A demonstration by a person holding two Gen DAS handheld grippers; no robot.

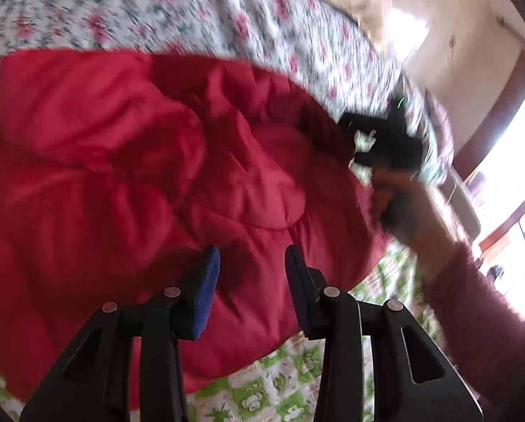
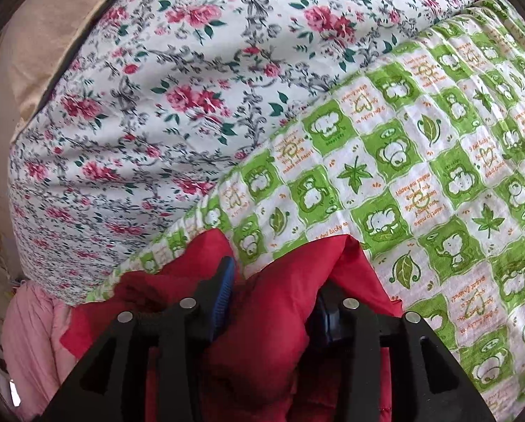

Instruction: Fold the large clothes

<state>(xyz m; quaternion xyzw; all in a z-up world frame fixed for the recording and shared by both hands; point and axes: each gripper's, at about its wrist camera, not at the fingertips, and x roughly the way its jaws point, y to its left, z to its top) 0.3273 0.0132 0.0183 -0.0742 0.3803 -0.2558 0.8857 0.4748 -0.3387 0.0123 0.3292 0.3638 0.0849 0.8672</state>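
A large red padded jacket (image 1: 128, 161) lies spread on the bed and fills most of the left wrist view. My left gripper (image 1: 251, 263) hovers just above its near part, jaws open and empty. My right gripper (image 1: 385, 144) shows blurred at the jacket's far right edge, held by a hand in a pink sleeve. In the right wrist view my right gripper (image 2: 273, 281) has a bunched fold of the red jacket (image 2: 262, 334) between its blue pads, which stand fairly wide around the thick fabric.
The bed carries a white sheet with pink roses (image 2: 157, 105) and a green-and-white cartoon quilt (image 2: 420, 176). A beige pillow (image 2: 55, 28) lies at the far edge. A pink garment (image 2: 30, 344) hangs at the bed's side. A bright window (image 1: 508, 161) is at right.
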